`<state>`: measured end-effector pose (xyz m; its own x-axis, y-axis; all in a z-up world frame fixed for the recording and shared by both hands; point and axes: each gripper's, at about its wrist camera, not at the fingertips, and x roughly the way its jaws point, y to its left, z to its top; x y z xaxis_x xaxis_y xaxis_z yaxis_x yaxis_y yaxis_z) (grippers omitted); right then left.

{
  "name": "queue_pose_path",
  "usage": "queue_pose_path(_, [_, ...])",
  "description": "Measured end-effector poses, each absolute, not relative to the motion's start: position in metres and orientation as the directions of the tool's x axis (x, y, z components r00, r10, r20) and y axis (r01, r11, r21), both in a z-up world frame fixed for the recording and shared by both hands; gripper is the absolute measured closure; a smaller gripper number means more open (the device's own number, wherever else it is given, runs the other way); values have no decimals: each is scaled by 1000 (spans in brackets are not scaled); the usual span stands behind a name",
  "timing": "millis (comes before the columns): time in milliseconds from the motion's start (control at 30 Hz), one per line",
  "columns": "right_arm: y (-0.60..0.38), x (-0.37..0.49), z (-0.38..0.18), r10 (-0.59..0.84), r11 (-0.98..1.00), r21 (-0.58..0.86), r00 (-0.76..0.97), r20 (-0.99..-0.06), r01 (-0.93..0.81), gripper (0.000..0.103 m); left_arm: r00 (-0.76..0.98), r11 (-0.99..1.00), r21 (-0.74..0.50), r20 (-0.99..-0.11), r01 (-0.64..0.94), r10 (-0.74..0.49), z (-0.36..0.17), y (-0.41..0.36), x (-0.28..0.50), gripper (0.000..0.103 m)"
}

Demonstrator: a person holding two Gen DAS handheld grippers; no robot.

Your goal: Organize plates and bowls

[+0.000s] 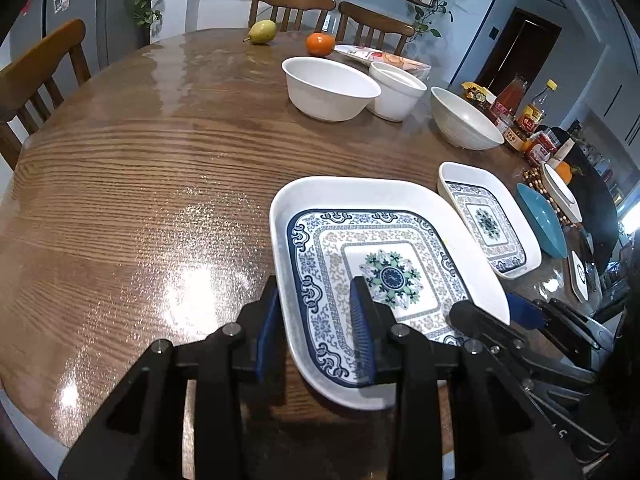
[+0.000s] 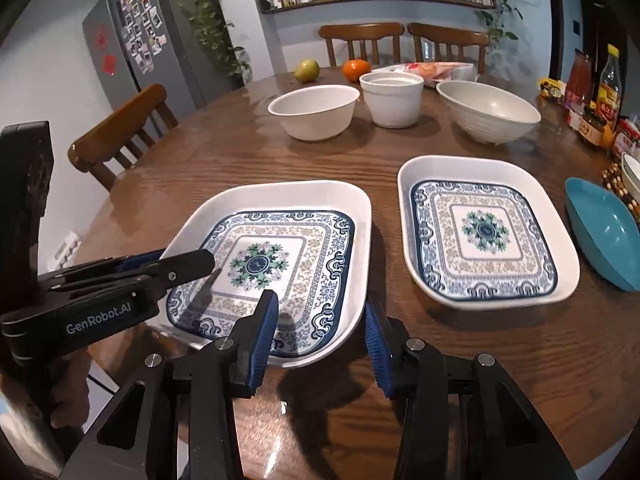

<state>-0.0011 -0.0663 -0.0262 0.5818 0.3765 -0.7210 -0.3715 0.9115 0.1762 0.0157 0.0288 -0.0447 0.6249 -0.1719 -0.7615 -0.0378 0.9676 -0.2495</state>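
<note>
Your left gripper (image 1: 316, 320) pinches the near-left rim of the near plate (image 1: 384, 200): one pad outside the wall, one inside on the pattern. Your right gripper (image 2: 322, 324) straddles the same plate's near-right rim (image 2: 362, 240), one finger inside, one outside. There the jaws are narrowed, but I can't tell if the pads actually press the rim.

So the step in hand, as I read it: two-handed grab of the near plate, lift not started. The plate looks flat on the table (image 1: 120, 200).

The second plate (image 2: 484, 232), same pattern, sits just to the right, apart from the first. It's the likely stack target.

Further out: blue dish (image 2: 604, 236) at far right, three white bowls (image 2: 314, 110) in a row across the middle of the table, unstacked. Pear (image 2: 307, 70) and orange (image 2: 356, 69) sit behind them.

Next move calls for:
- confirm that the right pads bite the rim
- raise both hands together, keep the plate level
- clear the second plate's wall before you move right
- set it down square, release both sides

Risk: an uneven lift tilts the plate out of the looser grip.
</note>
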Motion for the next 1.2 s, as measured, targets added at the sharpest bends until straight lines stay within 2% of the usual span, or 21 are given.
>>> queue_pose_path(400, [-66,-4,-34,381,913,205,553,-741,-353,58,601,969,-242,-781,-40,-171,-52,27,11,71])
queue_pose_path(533, [-69,-3,-32,373,915,198,551,-747,-351,57,606,972,-230,-779,-41,-158,-48,27,11,67])
queue_pose_path(567, [-71,-4,-30,367,917,189,560,-743,-350,56,614,974,-225,-774,-40,-153,-44,28,12,65])
queue_pose_path(633, [-81,-6,-23,360,922,184,582,-729,-340,46,639,976,-214,-756,-37,-142,-33,27,12,61])
queue_pose_path(667, [-88,-7,-19,364,923,192,595,-717,-333,45,654,977,-211,-744,-31,-140,-26,26,12,59])
queue_pose_path(800, [-129,-4,0,360,933,251,662,-657,-258,35,692,972,-232,-694,46,-199,1,9,16,49])
queue_pose_path(900, [-163,2,10,328,940,291,698,-637,-176,33,689,960,-252,-674,124,-266,15,-14,24,40])
queue_pose_path(1033, [-200,11,15,320,929,355,712,-625,-106,32,663,943,-275,-673,189,-328,20,-46,38,37])
queue_pose_path(1200, [-223,25,7,352,901,427,704,-617,-75,32,586,926,-307,-718,218,-376,10,-79,63,37])
